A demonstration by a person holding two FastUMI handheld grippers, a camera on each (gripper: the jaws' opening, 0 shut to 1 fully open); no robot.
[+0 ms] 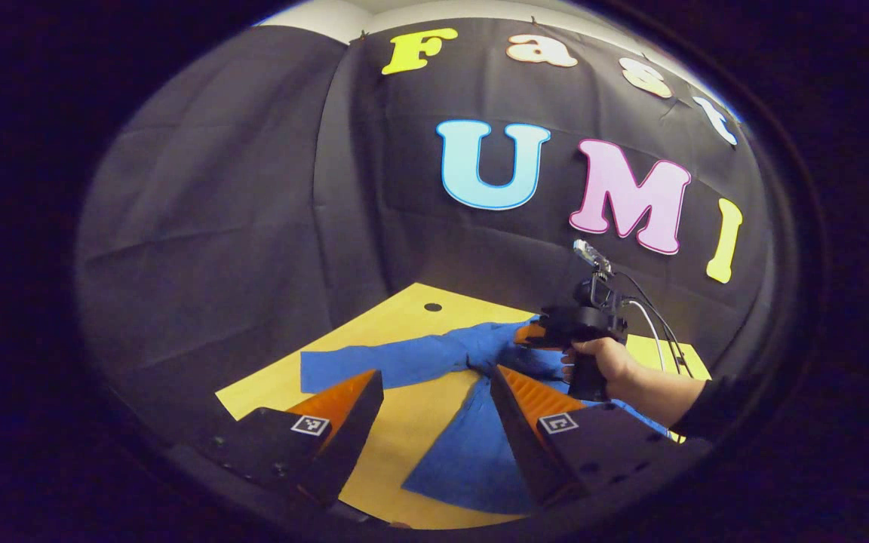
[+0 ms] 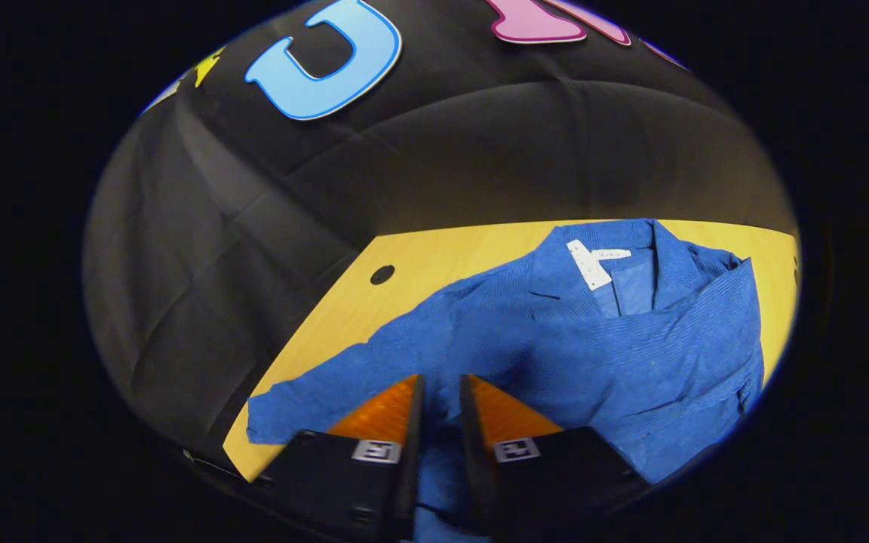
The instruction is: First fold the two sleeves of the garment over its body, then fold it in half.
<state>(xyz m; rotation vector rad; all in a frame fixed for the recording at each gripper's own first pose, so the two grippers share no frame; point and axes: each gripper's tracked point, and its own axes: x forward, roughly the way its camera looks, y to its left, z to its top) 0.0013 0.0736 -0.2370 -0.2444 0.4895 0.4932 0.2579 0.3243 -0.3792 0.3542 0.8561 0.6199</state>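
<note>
A blue collared garment (image 2: pixel 631 332) lies on the yellow table (image 2: pixel 442 256), its collar and white label (image 2: pixel 593 264) toward the back. One sleeve (image 2: pixel 306 400) stretches out to the left, and a fold of cloth lies across the body on the right. My right gripper (image 2: pixel 442 381) has its fingers nearly closed, with blue cloth pinched in the narrow gap near where that sleeve joins the body. In the left gripper view the garment (image 1: pixel 465 452) spreads below my left gripper (image 1: pixel 434 373), which hangs wide open above it. Farther off, a hand (image 1: pixel 608 362) holds the right gripper (image 1: pixel 529 335) down on the cloth.
A small round hole (image 2: pixel 382 274) sits near the table's far left corner, also seen as the hole (image 1: pixel 432 307) in the left gripper view. Cables (image 1: pixel 653 317) trail from the right gripper. The black cloth wall stands close behind the table (image 1: pixel 404 309).
</note>
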